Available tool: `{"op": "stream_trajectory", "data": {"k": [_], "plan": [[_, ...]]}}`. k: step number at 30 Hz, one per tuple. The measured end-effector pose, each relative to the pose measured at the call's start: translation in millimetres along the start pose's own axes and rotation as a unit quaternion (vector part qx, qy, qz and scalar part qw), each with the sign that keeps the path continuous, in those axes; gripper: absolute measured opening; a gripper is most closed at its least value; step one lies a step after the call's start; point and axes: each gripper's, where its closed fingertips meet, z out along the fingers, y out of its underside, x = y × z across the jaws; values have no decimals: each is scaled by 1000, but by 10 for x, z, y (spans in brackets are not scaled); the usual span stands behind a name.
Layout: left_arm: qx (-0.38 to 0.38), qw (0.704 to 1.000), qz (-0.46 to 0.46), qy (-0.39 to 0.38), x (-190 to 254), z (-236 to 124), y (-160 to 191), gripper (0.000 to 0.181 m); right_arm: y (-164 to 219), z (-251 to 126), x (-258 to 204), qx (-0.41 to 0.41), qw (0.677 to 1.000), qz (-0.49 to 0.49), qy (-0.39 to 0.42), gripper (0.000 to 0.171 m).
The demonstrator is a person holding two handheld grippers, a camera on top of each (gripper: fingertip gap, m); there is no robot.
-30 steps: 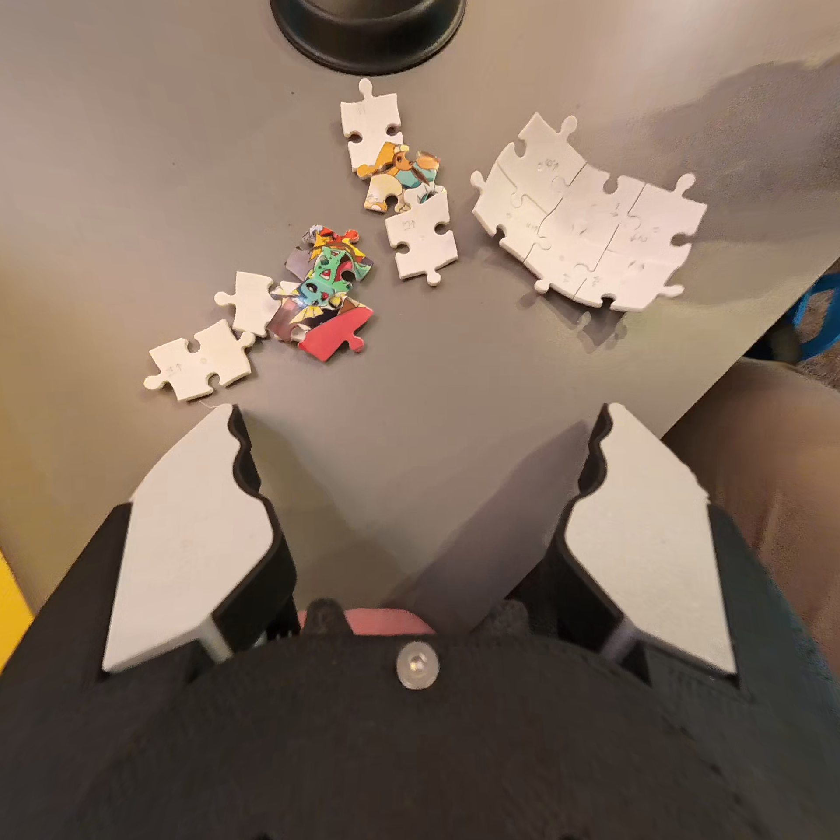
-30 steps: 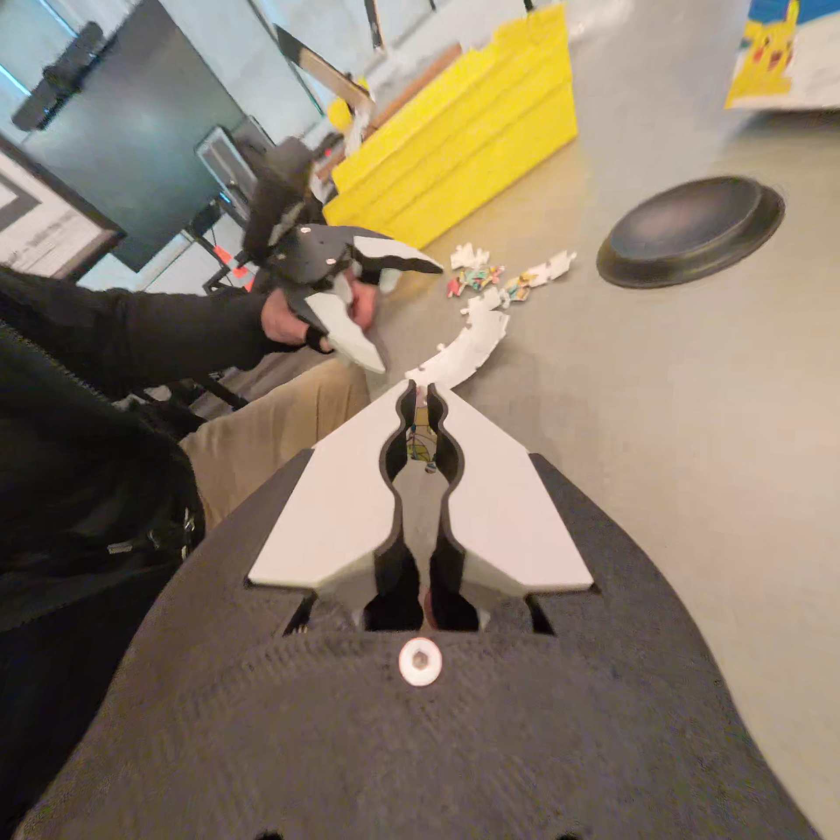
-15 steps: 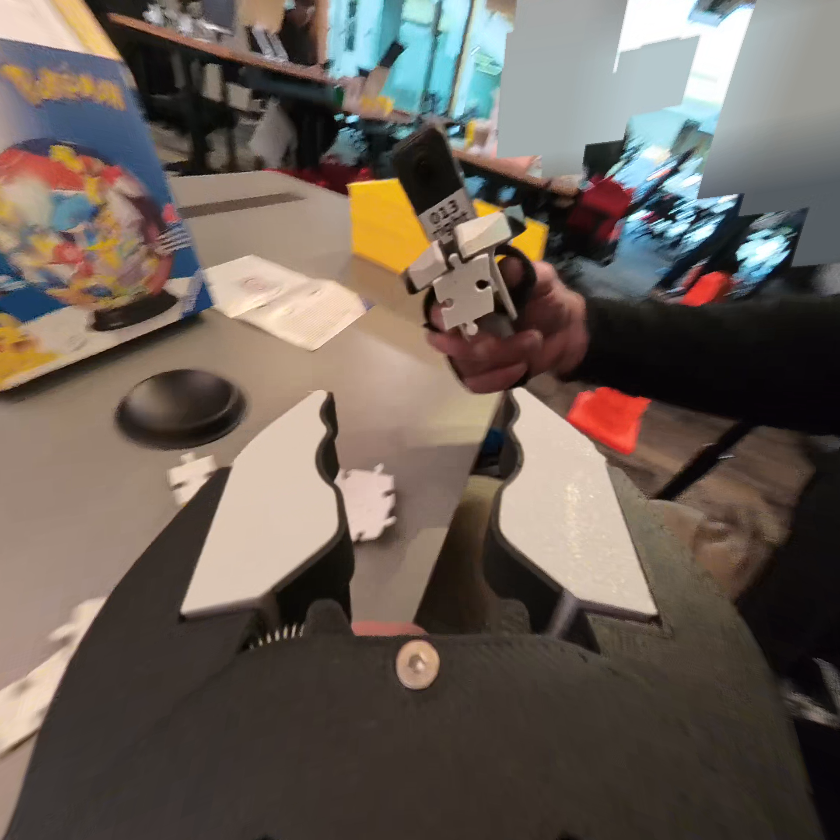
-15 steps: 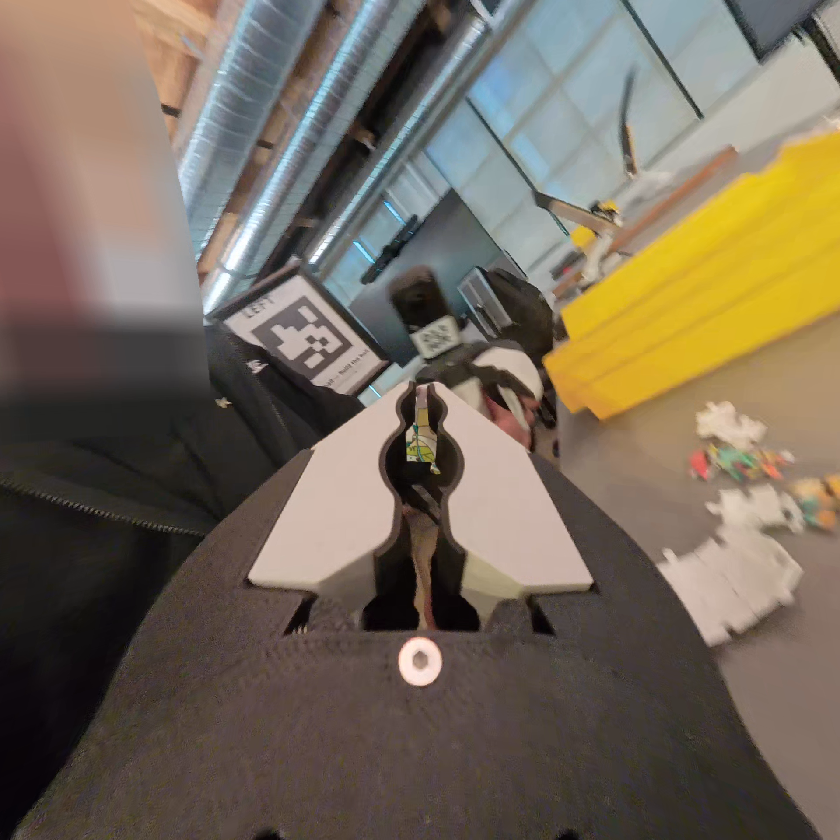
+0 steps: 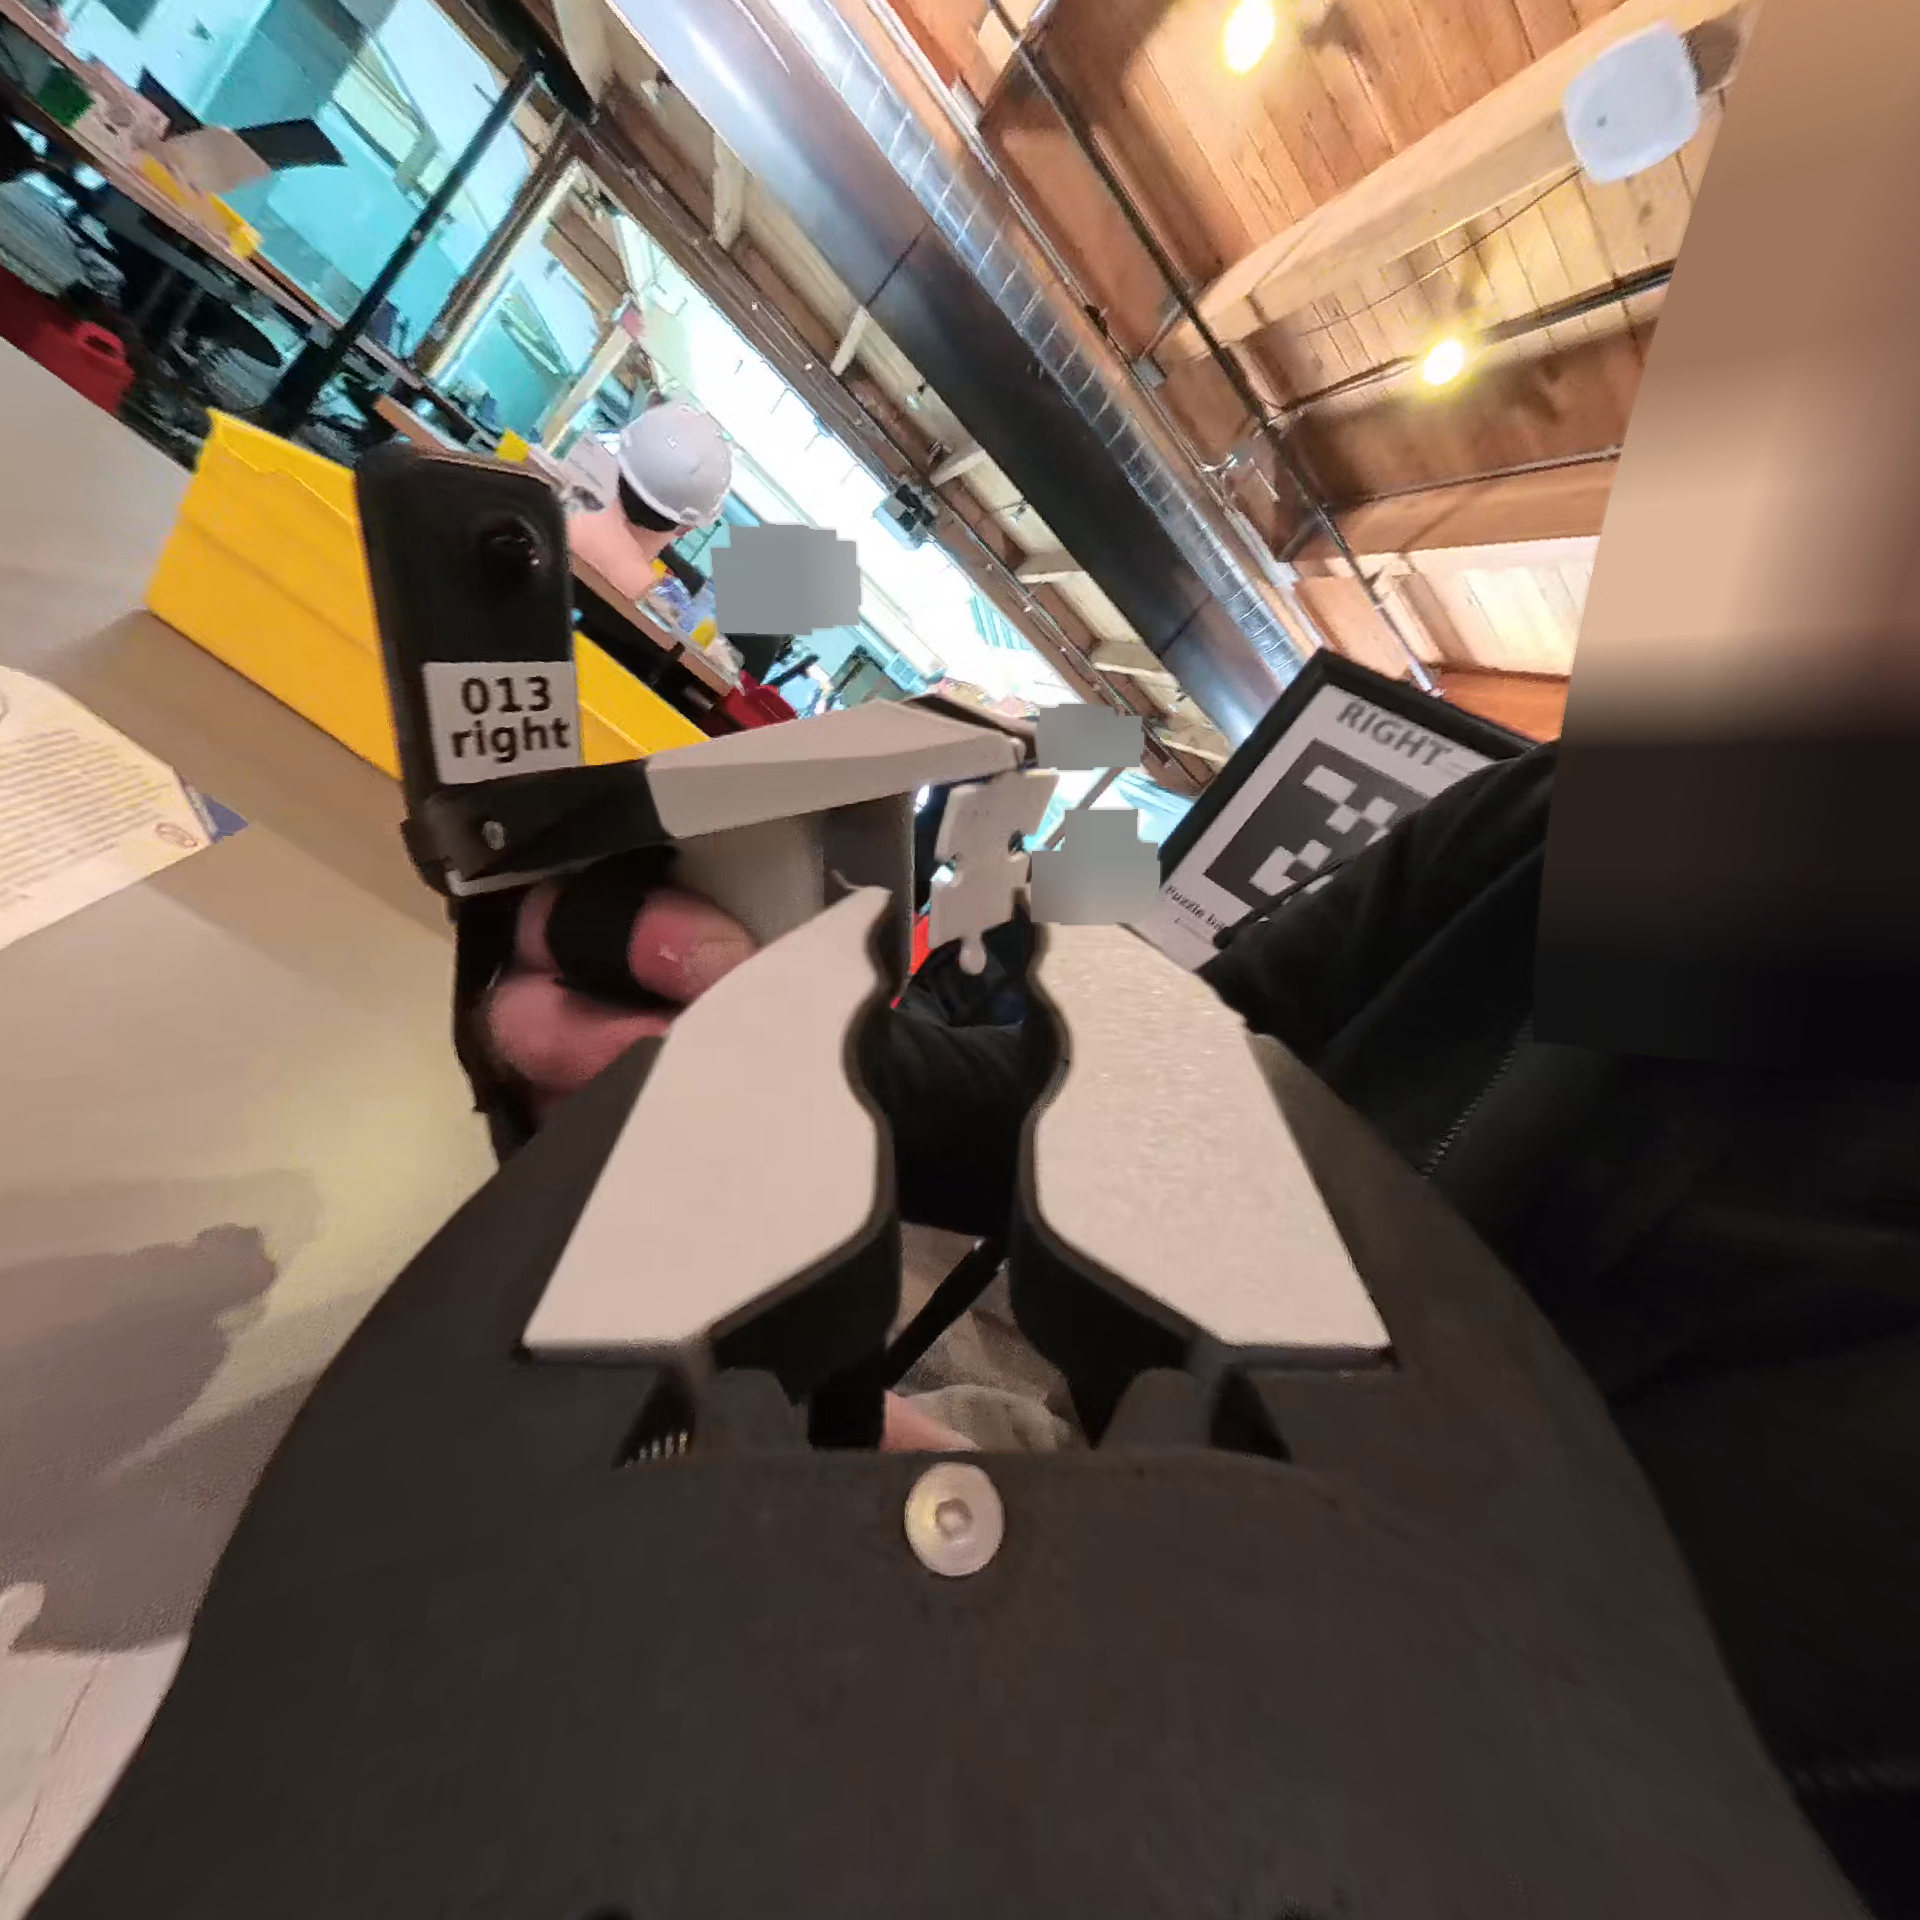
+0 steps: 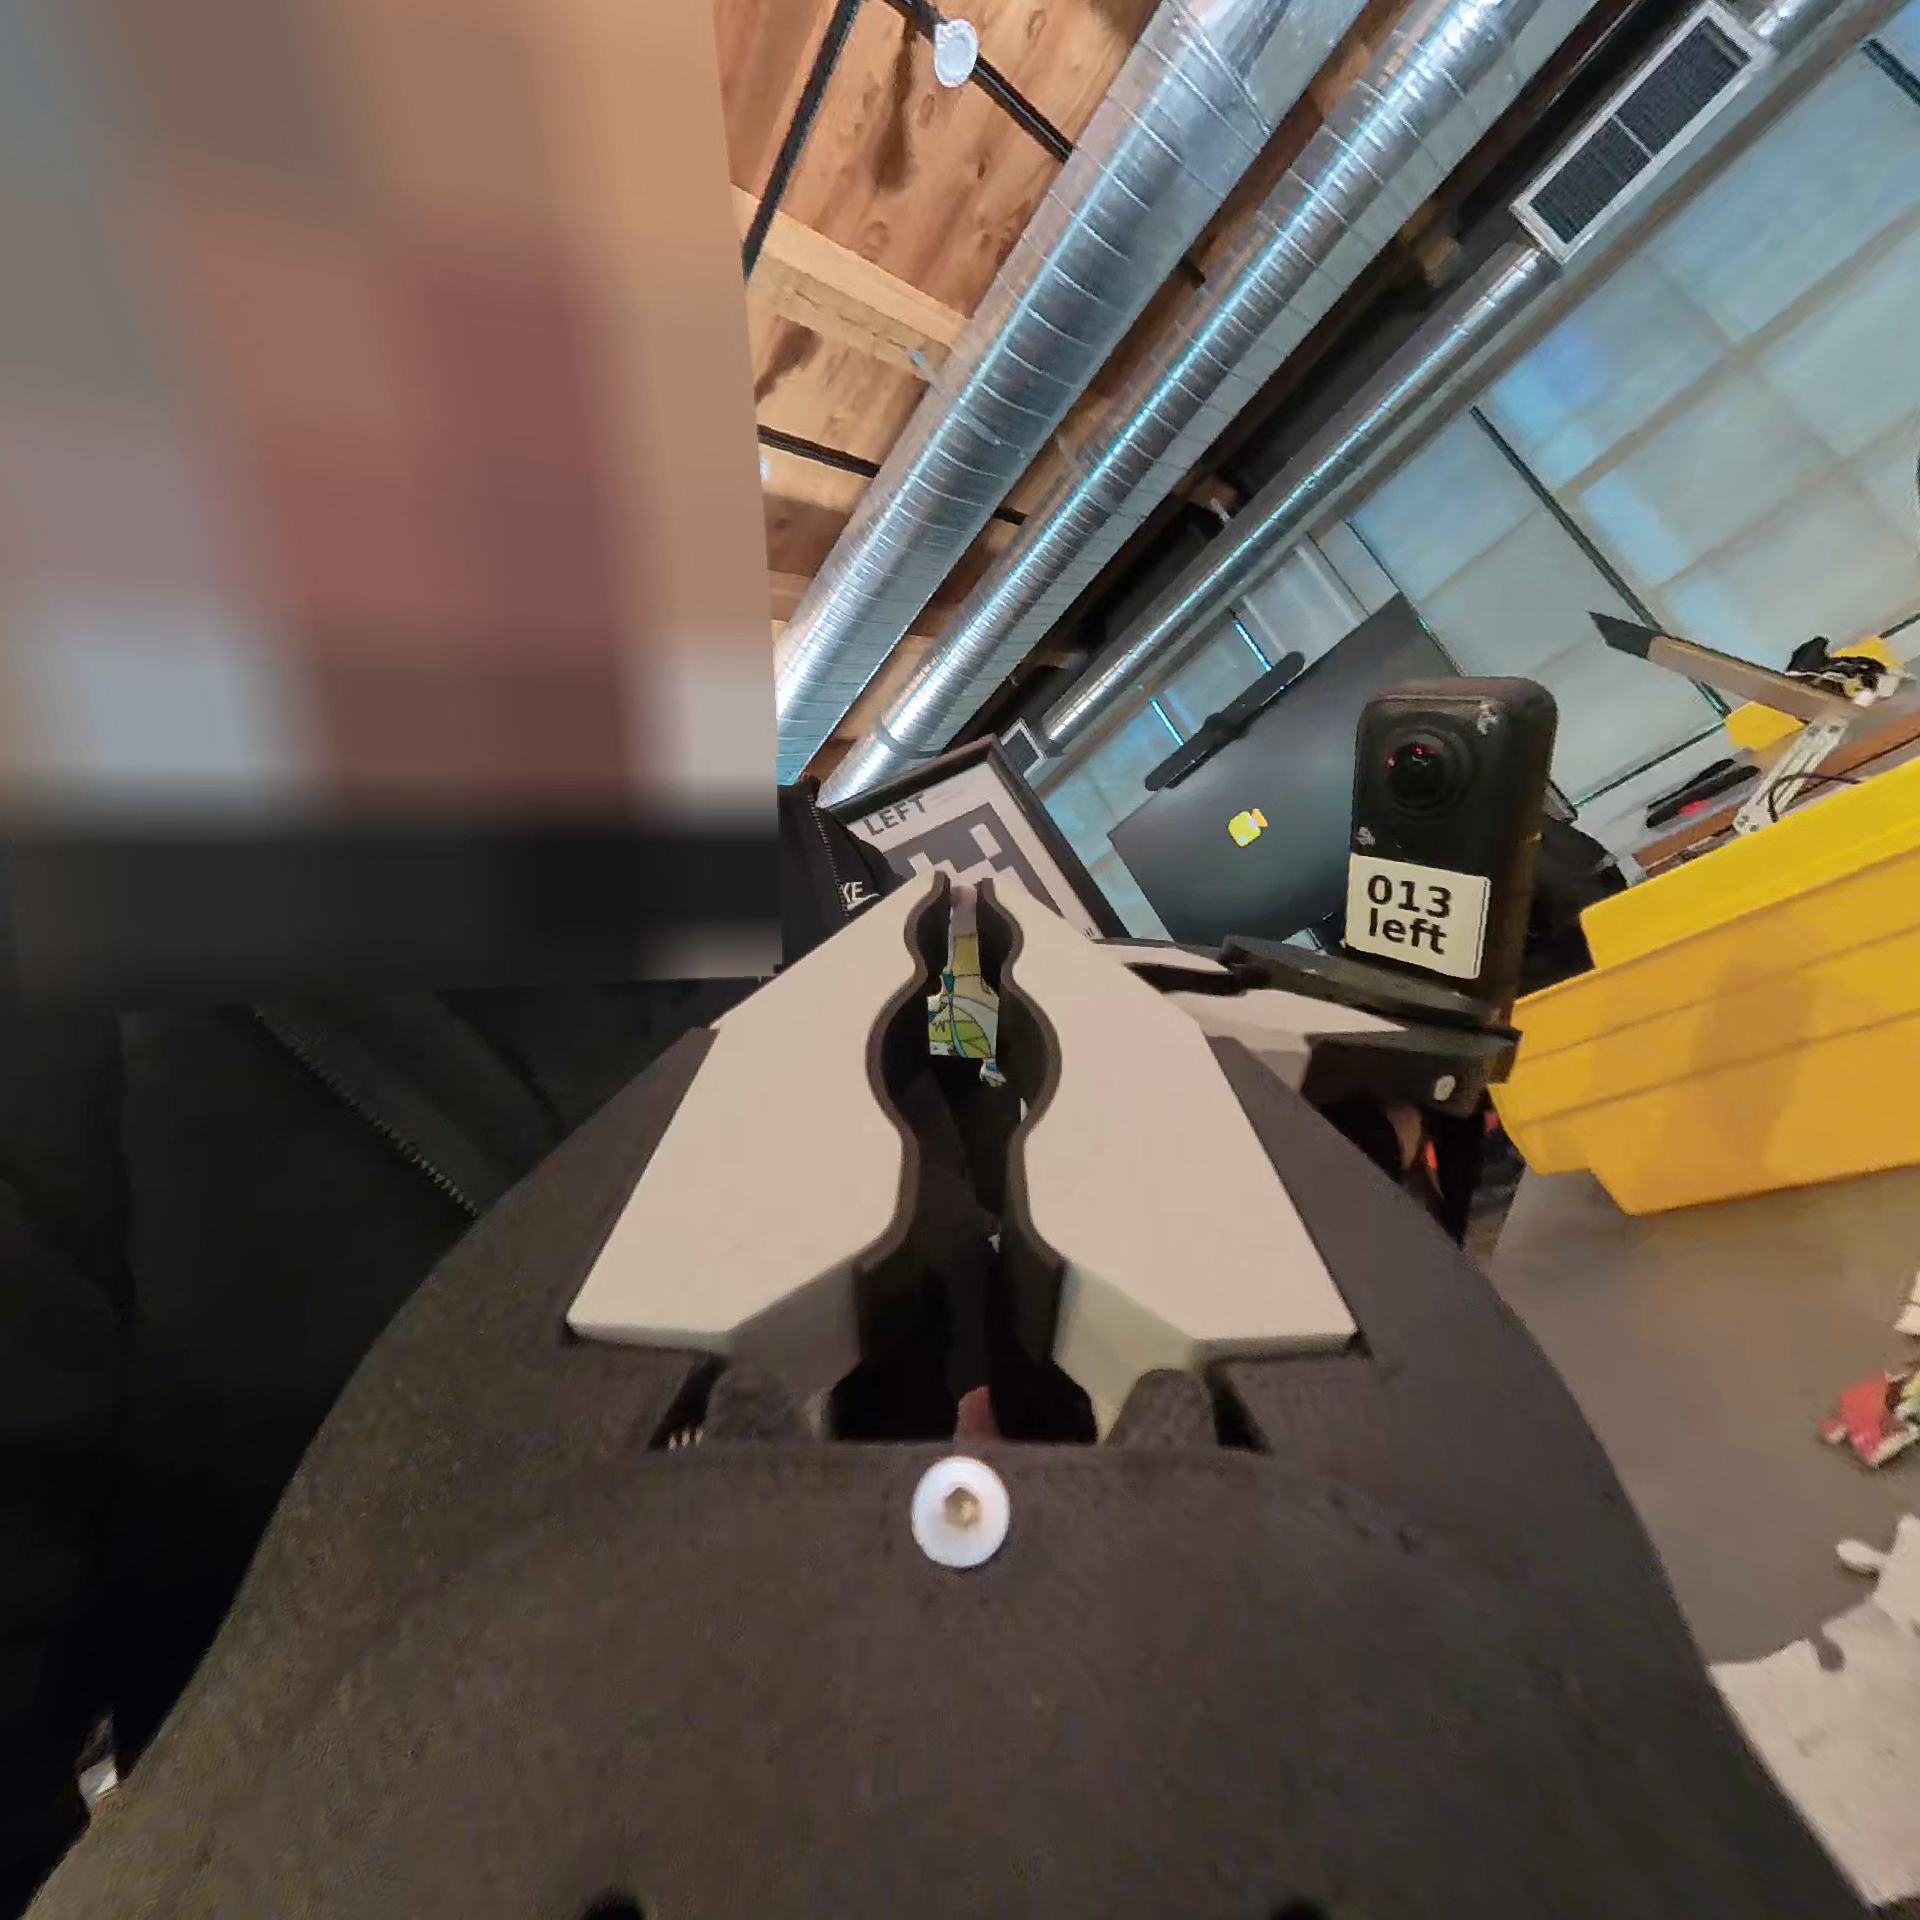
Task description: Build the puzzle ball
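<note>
My right gripper (image 6: 961,894) is shut on a puzzle piece (image 6: 961,987), printed side towards its camera, and holds it up in the air. In the left wrist view the right gripper (image 5: 1013,764) comes in from the left, and the piece (image 5: 987,847) hangs from its tips with its white back showing. My left gripper (image 5: 961,925) is open with a narrow gap, and the piece's lower tab sits just between its fingertips. I cannot tell whether they touch it. The left gripper (image 6: 1351,1018) also shows to the right in the right wrist view.
The grey table (image 5: 156,1091) lies to the left, with stacked yellow bins (image 5: 270,603) and a paper sheet (image 5: 62,800) on it. Loose coloured pieces (image 6: 1881,1423) and white joined pieces (image 6: 1870,1704) lie on the table. A person's black jacket (image 5: 1558,1039) is close behind. My left and right fingertips are right by each other.
Both grippers have swung up from the table to face each other. The left gripper's jaws have narrowed, and the held piece now sits at its fingertips.
</note>
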Motion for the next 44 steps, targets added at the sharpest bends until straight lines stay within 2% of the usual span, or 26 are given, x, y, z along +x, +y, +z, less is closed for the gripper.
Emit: {"op": "stream_trajectory", "data": {"k": [1, 5, 9, 14, 17, 18, 21, 25, 31, 36, 38, 44], "plan": [[10, 1000, -5, 11, 16, 15, -60, 11, -37, 6, 28, 1, 1000, -1, -1, 4], [9, 1000, 7, 9, 33, 42, -200, 2, -190, 26, 53, 13, 1000, 7, -5, 4], [40, 999, -5, -22, -5, -21, -326, 2, -282, 22, 178, -12, 998, 15, 58, 25], [42, 996, -31, -73, -109, -49, -330, 2, -295, -52, 206, -79, 979, -42, 181, 25], [0, 993, -31, -111, -164, -49, -275, 2, -196, -103, 217, -138, 957, -65, 248, 15], [-31, 992, -30, -115, -161, -34, -209, 2, -157, -116, 231, -156, 949, -65, 265, 17], [-86, 983, -15, -160, -244, -102, -96, 2, -25, -181, 312, -215, 922, -72, 313, 2], [-131, 975, -9, -181, -293, -194, 16, 2, 112, -232, 382, -257, 903, -58, 339, 1], [-173, 969, -17, -175, -337, -343, 3, 2, 130, -222, 523, -248, 896, -53, 364, 0], [-184, 959, -1, -214, -473, -555, -4, 9, 68, -328, 662, -215, 897, -22, 386, 1], [-183, 955, -1, -234, -520, -653, 2, 14, 108, -443, 714, -212, 893, 4, 396, 0], [-255, 916, 43, -307, -743, -780, 328, 18, 455, -882, 933, -244, 865, 103, 425, 1]]}}
